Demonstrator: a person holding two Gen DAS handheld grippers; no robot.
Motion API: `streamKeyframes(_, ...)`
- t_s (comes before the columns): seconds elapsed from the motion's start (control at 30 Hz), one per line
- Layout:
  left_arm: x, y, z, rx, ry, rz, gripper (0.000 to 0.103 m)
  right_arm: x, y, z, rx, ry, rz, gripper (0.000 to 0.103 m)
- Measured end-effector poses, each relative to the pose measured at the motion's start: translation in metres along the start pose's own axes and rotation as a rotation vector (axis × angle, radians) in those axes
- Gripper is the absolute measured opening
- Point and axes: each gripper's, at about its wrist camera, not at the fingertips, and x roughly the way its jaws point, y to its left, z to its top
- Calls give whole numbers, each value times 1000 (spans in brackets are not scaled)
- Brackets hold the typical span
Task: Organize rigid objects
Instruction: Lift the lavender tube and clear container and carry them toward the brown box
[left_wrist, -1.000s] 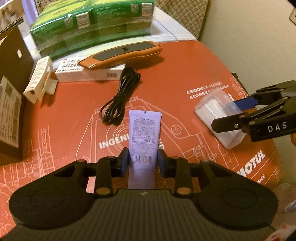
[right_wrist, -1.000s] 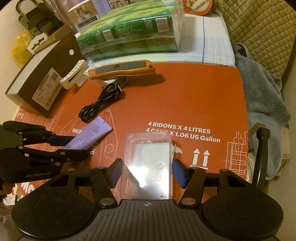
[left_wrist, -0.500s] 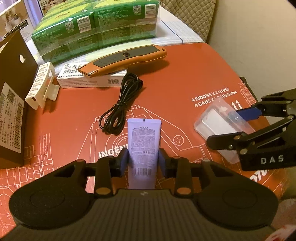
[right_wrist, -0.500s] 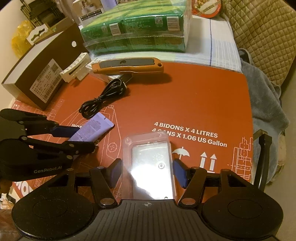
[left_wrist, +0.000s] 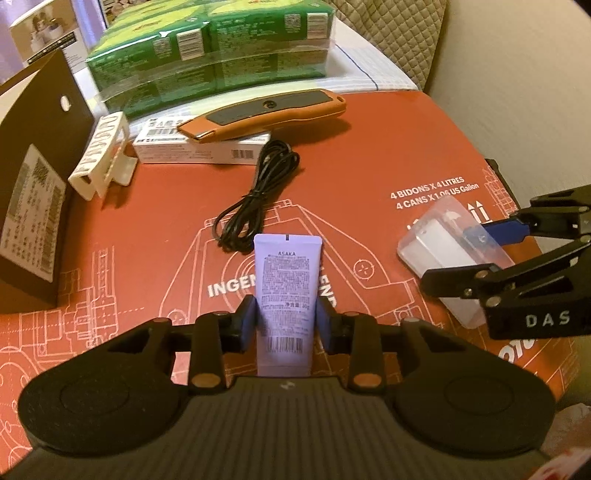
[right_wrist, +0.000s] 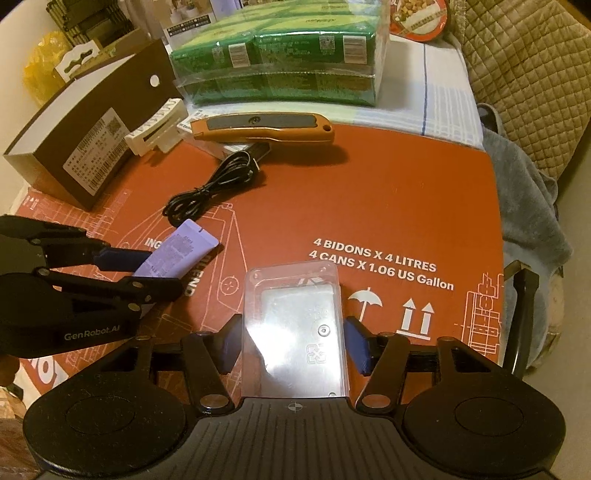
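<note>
Above red printed cardboard: left gripper clamped on lavender tube; right gripper, jaws closing around clear plastic case. Farther back on cardboard: black cable, orange utility knife.

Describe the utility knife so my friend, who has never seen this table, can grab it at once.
Find the red cardboard sheet covering the table, then the green shrink-wrapped packs at its far edge. Just in front of them lies the utility knife, resting partly on a flat white box: the only orange thing there, with a grey grip.
</note>
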Motion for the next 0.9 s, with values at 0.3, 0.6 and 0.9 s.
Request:
streamKeyframes(0.3, -29, 9, -10, -56, -53, 41, 29, -16, 9, 3, -4, -44, 42, 55)
streamKeyframes(0.6, -68, 19, -19, -121, -107, 84, 29, -33, 32, 14, -48, -93, 108, 55)
streamKeyframes(0.9, -104, 44, -25, -176, -176, 113, 29, -43, 68, 24, -98, -129, 160, 55)
